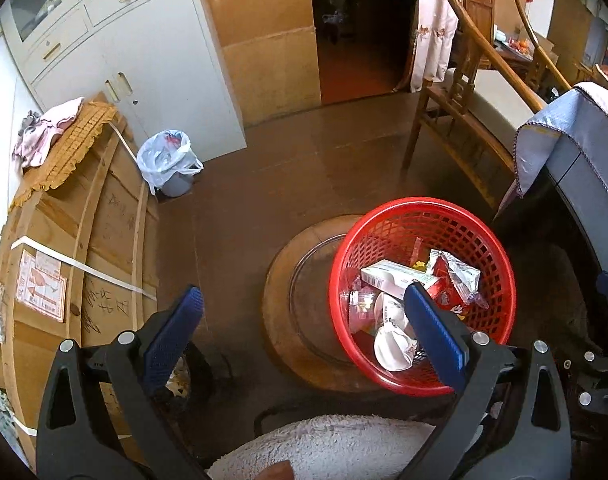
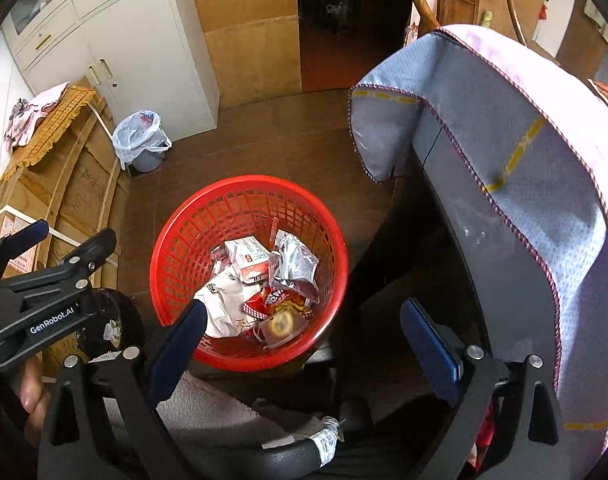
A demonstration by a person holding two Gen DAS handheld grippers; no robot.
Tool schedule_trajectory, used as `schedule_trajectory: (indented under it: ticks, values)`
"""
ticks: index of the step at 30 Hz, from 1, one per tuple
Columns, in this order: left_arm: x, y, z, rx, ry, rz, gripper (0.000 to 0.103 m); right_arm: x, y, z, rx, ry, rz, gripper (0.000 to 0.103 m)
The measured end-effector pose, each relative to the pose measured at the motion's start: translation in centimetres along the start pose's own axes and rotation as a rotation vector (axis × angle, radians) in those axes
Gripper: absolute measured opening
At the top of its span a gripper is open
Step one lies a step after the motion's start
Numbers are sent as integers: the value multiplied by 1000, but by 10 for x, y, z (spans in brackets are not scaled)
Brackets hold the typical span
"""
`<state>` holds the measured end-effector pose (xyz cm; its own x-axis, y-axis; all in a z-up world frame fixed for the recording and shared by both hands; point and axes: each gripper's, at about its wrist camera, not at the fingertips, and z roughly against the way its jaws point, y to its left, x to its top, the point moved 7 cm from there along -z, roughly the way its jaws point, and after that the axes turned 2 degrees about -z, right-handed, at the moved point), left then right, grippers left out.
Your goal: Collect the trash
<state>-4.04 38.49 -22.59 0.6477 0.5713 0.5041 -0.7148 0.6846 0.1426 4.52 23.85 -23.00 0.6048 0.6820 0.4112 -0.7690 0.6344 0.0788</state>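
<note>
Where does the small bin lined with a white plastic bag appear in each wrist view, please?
Left wrist: the bag-lined bin stands on the floor at centre-left, before the white cabinet.
Right wrist: the bag-lined bin is at upper left, before the same white cabinet.
Shared landmark: the red basket of trash.

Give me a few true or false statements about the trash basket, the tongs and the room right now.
1. The red basket holds wrappers and a small carton. True.
2. The left tongs grip a wrapper. False: open, holding nothing.
3. The right tongs are open and empty. True.
4. The bin with the plastic bag lies tipped over. False: it stands upright by the white cabinet.
</note>
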Motion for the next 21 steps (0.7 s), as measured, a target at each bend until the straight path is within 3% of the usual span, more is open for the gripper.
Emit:
schedule_trajectory:
  ticks: [21]
  values:
    - [4,-8,11,-1,-23,-17,96,-3,1,8,11,-16,7,95]
